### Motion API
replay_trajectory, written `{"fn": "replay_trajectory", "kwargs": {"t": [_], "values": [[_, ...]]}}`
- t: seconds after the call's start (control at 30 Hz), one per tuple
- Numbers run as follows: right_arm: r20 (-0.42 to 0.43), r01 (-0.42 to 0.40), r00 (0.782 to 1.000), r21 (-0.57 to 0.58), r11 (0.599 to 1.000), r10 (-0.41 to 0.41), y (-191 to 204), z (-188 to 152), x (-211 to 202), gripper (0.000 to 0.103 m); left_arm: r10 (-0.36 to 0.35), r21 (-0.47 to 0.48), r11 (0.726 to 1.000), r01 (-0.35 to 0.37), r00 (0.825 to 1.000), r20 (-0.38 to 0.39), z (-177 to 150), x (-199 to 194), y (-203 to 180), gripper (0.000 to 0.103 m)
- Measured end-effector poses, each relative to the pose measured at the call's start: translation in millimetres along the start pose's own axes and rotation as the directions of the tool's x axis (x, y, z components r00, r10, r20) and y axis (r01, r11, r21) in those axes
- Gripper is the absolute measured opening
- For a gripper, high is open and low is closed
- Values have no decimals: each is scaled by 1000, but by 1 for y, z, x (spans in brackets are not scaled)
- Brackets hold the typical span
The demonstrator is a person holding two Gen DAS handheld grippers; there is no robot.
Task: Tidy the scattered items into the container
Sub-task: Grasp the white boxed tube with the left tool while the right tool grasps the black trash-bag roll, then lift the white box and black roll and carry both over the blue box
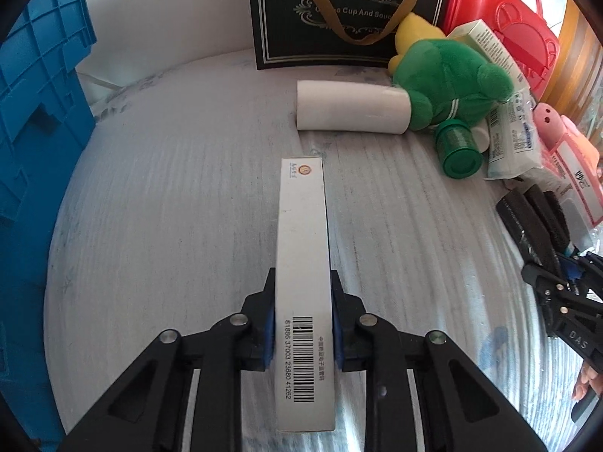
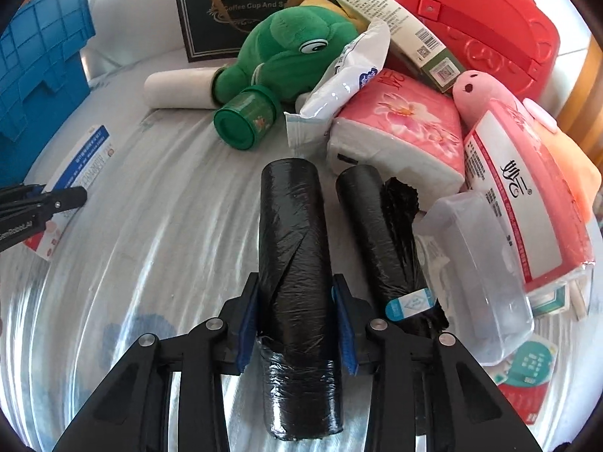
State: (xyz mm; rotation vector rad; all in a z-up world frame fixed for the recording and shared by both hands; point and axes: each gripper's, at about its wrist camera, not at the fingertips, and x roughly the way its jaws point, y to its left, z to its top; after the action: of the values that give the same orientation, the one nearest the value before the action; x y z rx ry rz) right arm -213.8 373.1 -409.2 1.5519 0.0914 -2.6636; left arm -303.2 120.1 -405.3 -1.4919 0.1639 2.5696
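Between my left jaws sits the long white box (image 1: 304,286), clamped at its barcode end. My right jaws are clamped around a black bag roll (image 2: 294,282), second roll (image 2: 380,241) just right; blue crate (image 1: 34,120) far left.

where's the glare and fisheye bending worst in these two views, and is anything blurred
Left wrist view: sharp centre, the long white barcoded box crisp; the blue plastic crate bows at the left edge; dark corners. Right wrist view: streaky glare on the shiny table cover beside the black plastic bag roll; edges soften and curve.
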Motion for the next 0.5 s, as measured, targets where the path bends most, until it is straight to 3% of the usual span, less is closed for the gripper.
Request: {"fn": "replay_trajectory", "kwargs": {"t": [0.5], "values": [[-5,-28,1000,-18,999,28,16,-17,-32,35,-10,-22,1000,11,1000,20,-15,-41,2,22]]}}
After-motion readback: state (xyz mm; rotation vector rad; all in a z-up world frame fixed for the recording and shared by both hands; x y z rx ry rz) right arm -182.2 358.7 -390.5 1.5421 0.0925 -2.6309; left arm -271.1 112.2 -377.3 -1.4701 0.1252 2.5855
